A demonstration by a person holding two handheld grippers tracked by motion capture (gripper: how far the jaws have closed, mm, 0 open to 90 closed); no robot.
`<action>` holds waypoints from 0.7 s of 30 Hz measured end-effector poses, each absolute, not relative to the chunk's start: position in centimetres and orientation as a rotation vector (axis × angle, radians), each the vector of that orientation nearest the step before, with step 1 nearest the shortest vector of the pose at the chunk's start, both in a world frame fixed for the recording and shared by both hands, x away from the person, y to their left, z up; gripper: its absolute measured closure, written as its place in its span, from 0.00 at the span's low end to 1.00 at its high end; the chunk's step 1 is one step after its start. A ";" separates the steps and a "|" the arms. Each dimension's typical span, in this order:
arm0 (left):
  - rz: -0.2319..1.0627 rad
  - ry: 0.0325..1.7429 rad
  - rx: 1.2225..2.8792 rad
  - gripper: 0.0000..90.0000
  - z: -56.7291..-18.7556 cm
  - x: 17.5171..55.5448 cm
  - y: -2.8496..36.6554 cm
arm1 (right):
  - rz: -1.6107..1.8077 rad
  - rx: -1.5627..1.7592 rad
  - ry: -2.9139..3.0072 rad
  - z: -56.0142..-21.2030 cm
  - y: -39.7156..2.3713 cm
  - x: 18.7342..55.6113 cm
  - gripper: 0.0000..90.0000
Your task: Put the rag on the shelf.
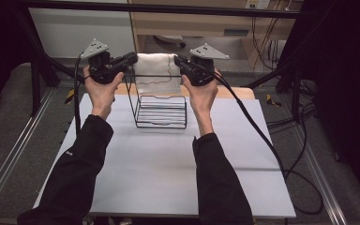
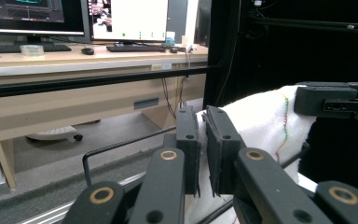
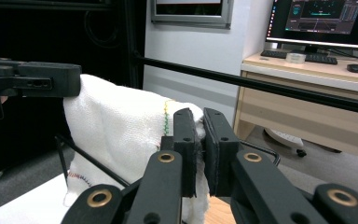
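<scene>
Towel (image 1: 157,72), white with a thin stitched line, hangs stretched between two sets of tongs above the far top rail of a black wire rack (image 1: 161,112) that stands on the white tabletop (image 1: 168,168). The left tongs (image 1: 130,58) are clamped on its left top corner, the right tongs (image 1: 178,60) on its right top corner; in both gripper views the jaws stand nearly together with white cloth pinched between them. The cloth seems to drape partly over the rail already. Risks from here, as I judge them: letting go of one corner early would let the towel slide off sideways; lowering unevenly could bunch it; pulling outward could tip the light rack or drag it across the tabletop.
</scene>
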State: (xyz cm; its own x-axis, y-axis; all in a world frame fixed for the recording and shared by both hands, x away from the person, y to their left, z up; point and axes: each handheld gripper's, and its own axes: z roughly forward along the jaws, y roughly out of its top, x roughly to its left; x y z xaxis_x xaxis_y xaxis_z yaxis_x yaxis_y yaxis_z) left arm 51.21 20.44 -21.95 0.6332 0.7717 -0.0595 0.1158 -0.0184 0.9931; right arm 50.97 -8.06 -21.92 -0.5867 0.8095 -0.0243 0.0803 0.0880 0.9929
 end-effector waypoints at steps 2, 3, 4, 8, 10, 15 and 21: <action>0.617 0.766 1.523 0.94 -21.9 50.9 20.5 | 1.565 0.872 1.770 -21.9 -8.2 50.7 0.94; 0.616 0.765 1.521 0.94 -21.9 50.8 20.6 | 1.566 0.862 1.769 -21.9 -8.2 50.6 0.94; 0.612 0.764 1.519 0.94 -22.0 50.7 20.6 | 1.567 0.854 1.771 -21.9 -8.2 50.5 0.94; 0.600 0.754 1.519 0.94 -22.3 50.2 20.8 | 1.566 0.838 1.783 -21.9 -8.2 50.1 0.94; 0.600 0.746 1.523 0.94 -22.4 49.9 21.0 | 1.577 0.830 1.786 -21.9 -8.3 49.8 0.94; 0.595 0.736 1.534 0.94 -22.5 49.5 21.1 | 1.576 0.807 1.805 -22.2 -8.4 49.2 0.94; 0.582 0.724 1.551 0.93 -23.2 48.5 21.1 | 1.582 0.787 1.839 -22.9 -8.8 48.3 0.93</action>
State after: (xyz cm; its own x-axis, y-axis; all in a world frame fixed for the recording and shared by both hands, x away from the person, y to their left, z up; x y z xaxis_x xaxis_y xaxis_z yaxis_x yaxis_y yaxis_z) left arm 48.51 21.15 -23.25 0.6740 0.7372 -0.0484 0.1115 -0.0368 0.9931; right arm 48.34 -8.78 -22.86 -0.6560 0.7530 -0.0518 0.0611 0.1214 0.9907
